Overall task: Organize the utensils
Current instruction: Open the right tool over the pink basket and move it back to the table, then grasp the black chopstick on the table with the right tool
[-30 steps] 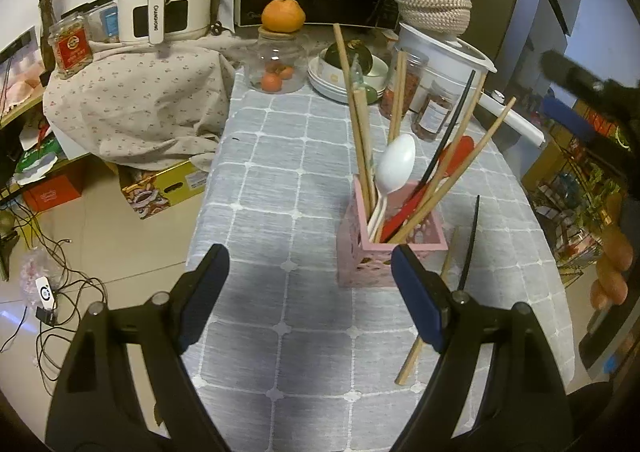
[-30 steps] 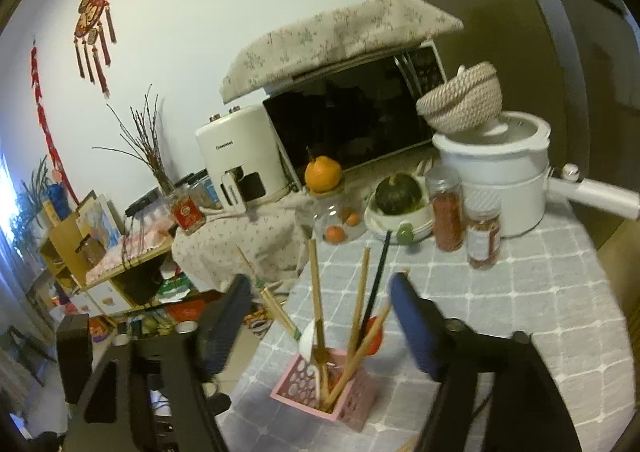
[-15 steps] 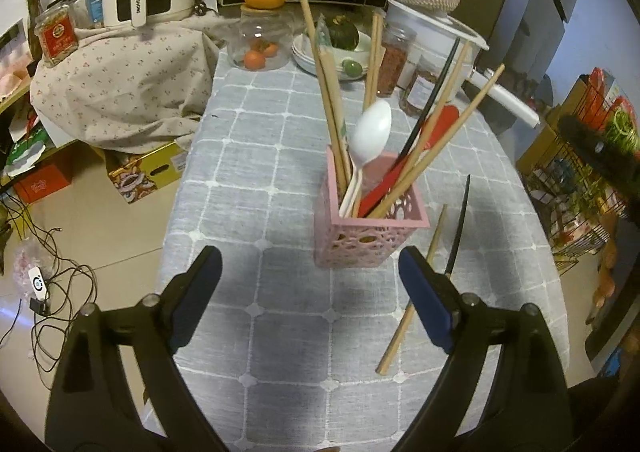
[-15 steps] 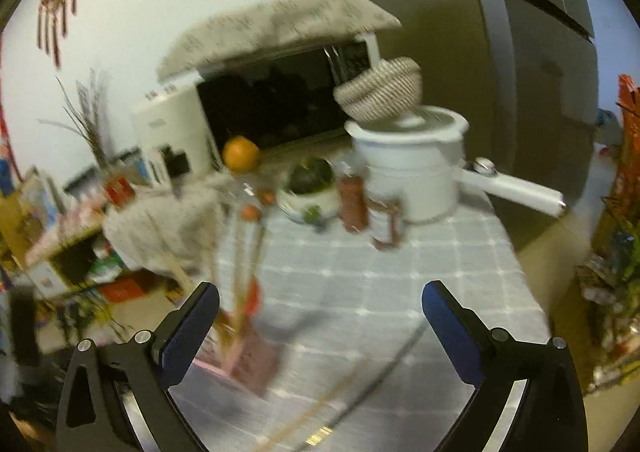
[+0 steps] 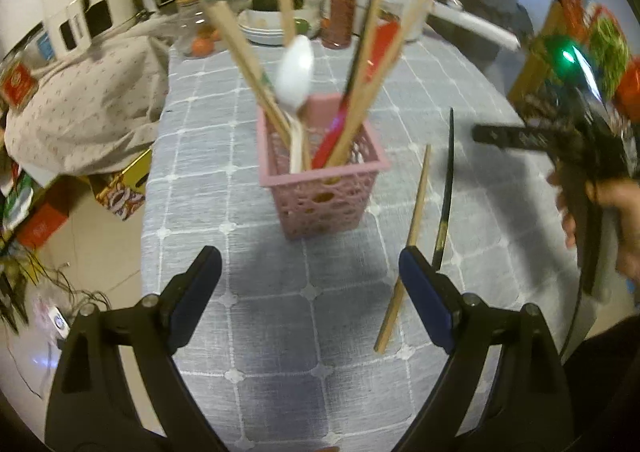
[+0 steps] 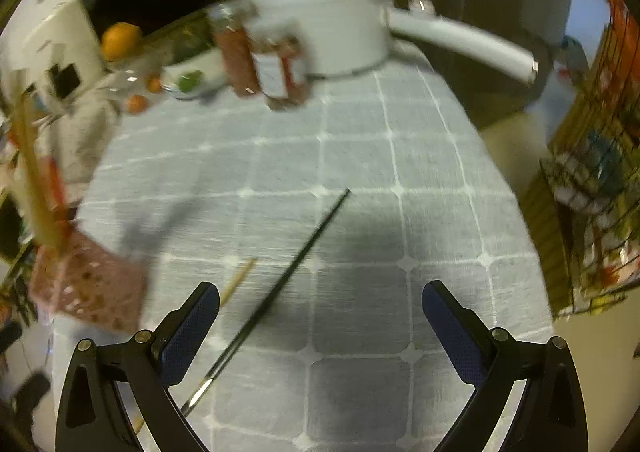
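No legible text anywhere. Air fryer at 10 o'clock: brand mark blurred out. Red tin label at 9 o'clock unreadable. Jar label at 12 o'clock in right wrist view smeared, unreadable.

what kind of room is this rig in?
Most likely a home kitchen or dining corner: a table under a grey checked cloth, a white handled cooker pot beside spice jars, and a pink utensil basket.
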`<move>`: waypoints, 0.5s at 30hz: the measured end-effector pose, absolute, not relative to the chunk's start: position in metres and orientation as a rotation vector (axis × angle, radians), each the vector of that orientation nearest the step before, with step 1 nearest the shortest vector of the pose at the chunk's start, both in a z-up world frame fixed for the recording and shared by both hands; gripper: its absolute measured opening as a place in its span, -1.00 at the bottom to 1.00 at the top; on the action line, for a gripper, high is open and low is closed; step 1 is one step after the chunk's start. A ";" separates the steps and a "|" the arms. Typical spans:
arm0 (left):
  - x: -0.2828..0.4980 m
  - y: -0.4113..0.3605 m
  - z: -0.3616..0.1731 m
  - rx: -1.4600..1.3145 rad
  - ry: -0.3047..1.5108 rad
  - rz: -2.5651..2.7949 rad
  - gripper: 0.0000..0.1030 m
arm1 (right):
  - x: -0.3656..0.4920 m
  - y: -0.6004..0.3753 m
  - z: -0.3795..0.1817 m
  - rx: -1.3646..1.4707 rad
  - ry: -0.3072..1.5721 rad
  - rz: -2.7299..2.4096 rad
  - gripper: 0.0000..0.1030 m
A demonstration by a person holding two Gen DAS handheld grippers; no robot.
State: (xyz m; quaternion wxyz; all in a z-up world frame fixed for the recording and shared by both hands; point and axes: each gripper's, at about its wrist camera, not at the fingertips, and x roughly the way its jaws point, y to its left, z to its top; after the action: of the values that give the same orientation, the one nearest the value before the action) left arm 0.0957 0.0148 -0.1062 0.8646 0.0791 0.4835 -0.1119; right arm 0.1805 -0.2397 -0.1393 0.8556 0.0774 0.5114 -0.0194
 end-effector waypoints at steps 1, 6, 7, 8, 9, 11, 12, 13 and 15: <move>0.096 0.012 -0.108 0.188 1.015 -0.239 0.75 | 0.184 -0.242 -0.145 0.175 1.087 -0.050 0.98; 0.097 0.004 -0.113 0.257 1.019 -0.245 0.75 | 0.200 -0.241 -0.168 0.183 1.127 -0.092 0.98; 0.098 0.004 -0.113 0.261 1.021 -0.246 0.75 | 0.202 -0.241 -0.170 0.176 1.127 -0.104 0.98; 0.098 0.005 -0.114 0.262 1.021 -0.247 0.75 | 0.205 -0.240 -0.174 0.165 1.127 -0.119 0.98; 0.098 0.006 -0.114 0.262 1.023 -0.251 0.75 | 0.208 -0.240 -0.176 0.158 1.130 -0.129 0.98; 0.098 0.006 -0.113 0.259 1.026 -0.256 0.75 | 0.213 -0.241 -0.182 0.152 1.138 -0.147 0.97; 0.098 0.006 -0.114 0.259 1.027 -0.258 0.75 | 0.215 -0.243 -0.186 0.151 1.142 -0.154 0.97; 0.098 0.007 -0.114 0.261 1.029 -0.260 0.75 | 0.216 -0.243 -0.189 0.150 1.146 -0.156 0.97; 0.098 0.007 -0.115 0.266 1.032 -0.259 0.75 | 0.220 -0.244 -0.195 0.141 1.160 -0.157 0.91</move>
State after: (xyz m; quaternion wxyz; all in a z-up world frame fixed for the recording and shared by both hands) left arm 0.0978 0.0070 -0.1154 0.8535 0.1263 0.4904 -0.1233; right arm 0.2196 -0.2442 -0.1946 0.8312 0.0667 0.5469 -0.0741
